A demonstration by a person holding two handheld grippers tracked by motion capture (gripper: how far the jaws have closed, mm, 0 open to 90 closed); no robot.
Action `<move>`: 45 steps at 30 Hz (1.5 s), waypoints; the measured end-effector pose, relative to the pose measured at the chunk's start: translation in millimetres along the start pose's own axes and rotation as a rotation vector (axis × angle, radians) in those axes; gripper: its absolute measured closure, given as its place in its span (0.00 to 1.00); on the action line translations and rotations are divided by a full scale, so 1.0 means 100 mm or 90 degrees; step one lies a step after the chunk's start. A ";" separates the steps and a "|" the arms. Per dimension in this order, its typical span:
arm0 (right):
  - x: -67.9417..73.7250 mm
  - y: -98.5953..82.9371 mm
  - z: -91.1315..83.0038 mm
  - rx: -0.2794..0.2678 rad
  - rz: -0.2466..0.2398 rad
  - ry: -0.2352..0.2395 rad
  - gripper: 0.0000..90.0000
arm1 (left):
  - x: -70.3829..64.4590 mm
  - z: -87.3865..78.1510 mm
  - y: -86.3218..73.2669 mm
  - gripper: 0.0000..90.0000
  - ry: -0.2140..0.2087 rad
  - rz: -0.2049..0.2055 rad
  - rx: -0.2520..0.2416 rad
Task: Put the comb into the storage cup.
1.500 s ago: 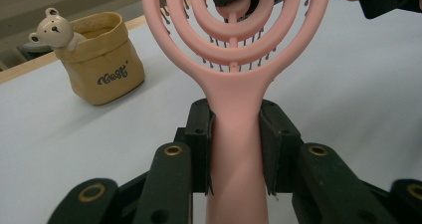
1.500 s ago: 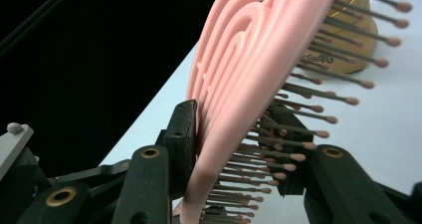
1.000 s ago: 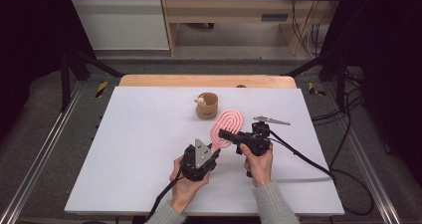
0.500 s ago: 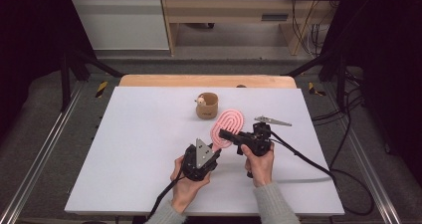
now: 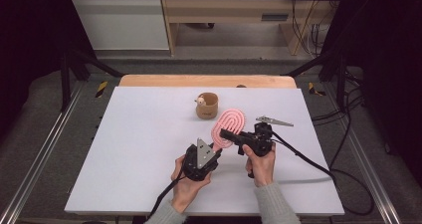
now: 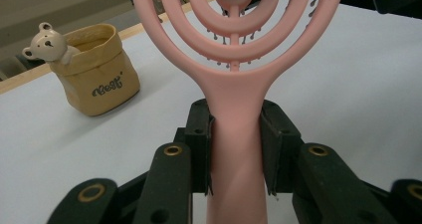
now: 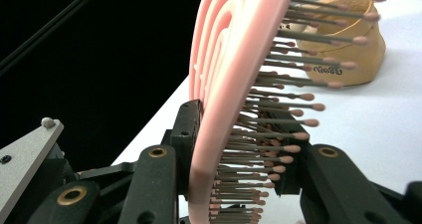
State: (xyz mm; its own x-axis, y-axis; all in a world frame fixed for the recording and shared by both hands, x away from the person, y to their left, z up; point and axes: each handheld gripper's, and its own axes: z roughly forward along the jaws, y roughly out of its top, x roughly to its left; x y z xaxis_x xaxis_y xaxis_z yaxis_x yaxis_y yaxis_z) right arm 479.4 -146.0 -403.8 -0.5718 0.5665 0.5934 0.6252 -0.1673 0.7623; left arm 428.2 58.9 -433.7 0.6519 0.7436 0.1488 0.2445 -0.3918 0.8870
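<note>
Pink vented hairbrush (image 5: 229, 126) held above table centre: left gripper (image 5: 213, 149) clamps handle, right gripper (image 5: 225, 133) pinches head. Judged light, stiff plastic; bristles flex, so handle is the surest hold.

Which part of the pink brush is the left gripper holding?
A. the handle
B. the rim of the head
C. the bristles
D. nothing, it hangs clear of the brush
A: in the left gripper view the left gripper has its fingers pressed on both sides of the brush handle, below the ringed head.
</note>
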 end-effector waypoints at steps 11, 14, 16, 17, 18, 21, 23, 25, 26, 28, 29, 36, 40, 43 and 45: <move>0.03 0.01 -0.05 -0.019 -0.009 0.005 0.70 | 0.00 -0.01 0.05 0.76 -0.012 0.003 -0.004; 0.03 0.01 -0.06 -0.026 -0.011 0.006 0.70 | 0.01 0.00 0.06 0.74 -0.022 0.000 -0.002; 0.04 0.01 -0.06 -0.029 -0.010 0.005 0.70 | 0.01 0.01 0.06 0.73 -0.022 -0.001 -0.003; 0.04 0.01 -0.07 -0.029 -0.010 0.005 0.70 | 0.01 0.01 0.06 0.72 -0.021 0.000 -0.003; 0.04 0.01 -0.07 -0.029 -0.011 0.005 0.70 | 0.01 0.01 0.06 0.72 -0.020 0.000 -0.003; 0.04 0.02 -0.07 -0.031 -0.015 0.004 0.70 | 0.01 0.01 0.07 0.69 -0.020 -0.002 -0.003; 0.04 0.02 -0.08 -0.035 -0.019 0.006 0.70 | 0.02 0.01 0.07 0.67 -0.020 -0.001 -0.003; 0.04 0.02 -0.08 -0.035 -0.020 0.006 0.70 | 0.02 0.01 0.08 0.66 -0.018 0.000 -0.003; 0.05 0.02 -0.09 -0.034 -0.018 0.005 0.70 | 0.02 0.01 0.08 0.65 -0.017 0.001 -0.003; 0.04 0.03 -0.10 -0.039 -0.026 0.001 0.70 | 0.02 0.01 0.08 0.61 -0.019 -0.001 -0.003; 0.05 0.03 -0.11 -0.040 -0.027 -0.004 0.70 | 0.03 0.01 0.08 0.58 -0.019 -0.002 -0.002; 0.05 0.05 -0.14 -0.045 -0.035 -0.017 0.70 | 0.08 -0.02 0.10 0.45 -0.054 -0.022 -0.004; 0.04 0.05 -0.14 -0.046 -0.039 -0.022 0.70 | 0.12 -0.04 0.11 0.38 -0.091 -0.044 -0.009; 0.05 0.06 -0.15 -0.048 -0.039 -0.028 0.70 | 0.16 -0.06 0.12 0.34 -0.112 -0.053 -0.017; 0.05 0.06 -0.16 -0.048 -0.041 -0.034 0.70 | 0.19 -0.08 0.13 0.33 -0.116 -0.052 -0.022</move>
State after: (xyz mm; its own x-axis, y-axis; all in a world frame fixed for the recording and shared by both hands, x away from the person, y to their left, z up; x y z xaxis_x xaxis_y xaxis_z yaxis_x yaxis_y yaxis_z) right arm 472.2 -157.3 -392.0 -0.5786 0.6203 0.5296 0.5455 -0.1884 0.8166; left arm 437.9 72.2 -415.7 0.7512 0.6601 -0.0030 0.2787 -0.3131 0.9079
